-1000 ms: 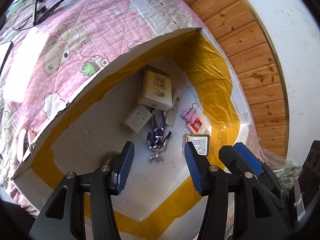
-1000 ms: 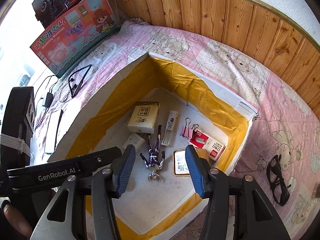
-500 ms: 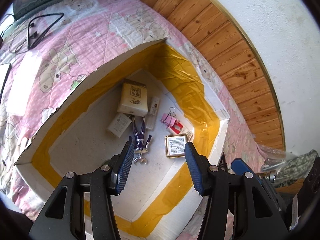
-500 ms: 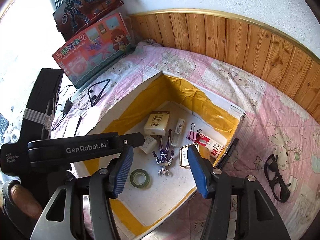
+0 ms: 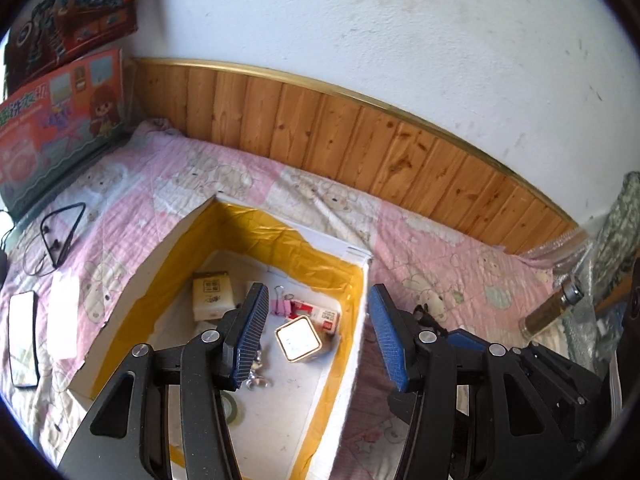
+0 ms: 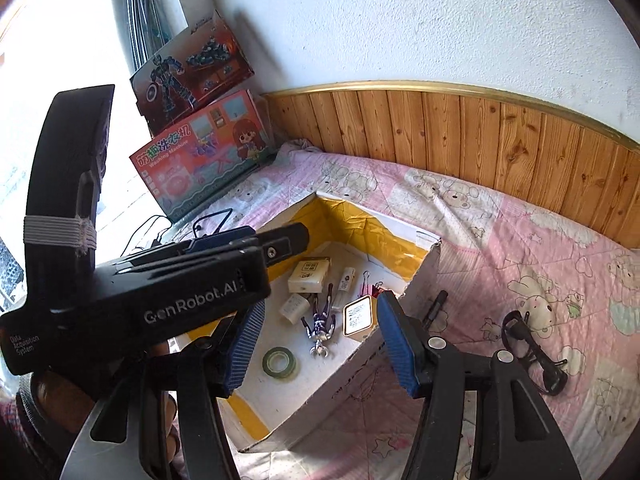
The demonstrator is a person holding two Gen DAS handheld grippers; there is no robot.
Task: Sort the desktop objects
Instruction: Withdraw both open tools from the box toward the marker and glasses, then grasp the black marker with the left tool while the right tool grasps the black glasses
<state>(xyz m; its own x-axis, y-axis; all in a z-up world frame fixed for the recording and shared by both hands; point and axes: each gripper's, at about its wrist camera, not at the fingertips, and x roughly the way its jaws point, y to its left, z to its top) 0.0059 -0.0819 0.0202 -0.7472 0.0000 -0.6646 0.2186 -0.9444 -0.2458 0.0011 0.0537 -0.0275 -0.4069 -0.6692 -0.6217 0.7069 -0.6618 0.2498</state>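
Observation:
An open cardboard box lined with yellow tape sits on the pink quilt. Inside lie a beige carton, a white tube, a purple figure keychain, a gold-rimmed tin, pink binder clips, a red-white pack and a green tape roll. My left gripper hangs open and empty above the box. My right gripper is also above it, its jaws opening with nothing between them. The left gripper's black housing crosses the right wrist view at left.
Black glasses and a dark pen lie on the quilt right of the box. Earphones, a phone and two toy boxes are at left. A small bottle stands at right. Wood panelling backs the bed.
Both grippers have risen and drawn back from the box, so it looks smaller and the wall shows. The left view has rolled. The right jaws stand slightly wider.

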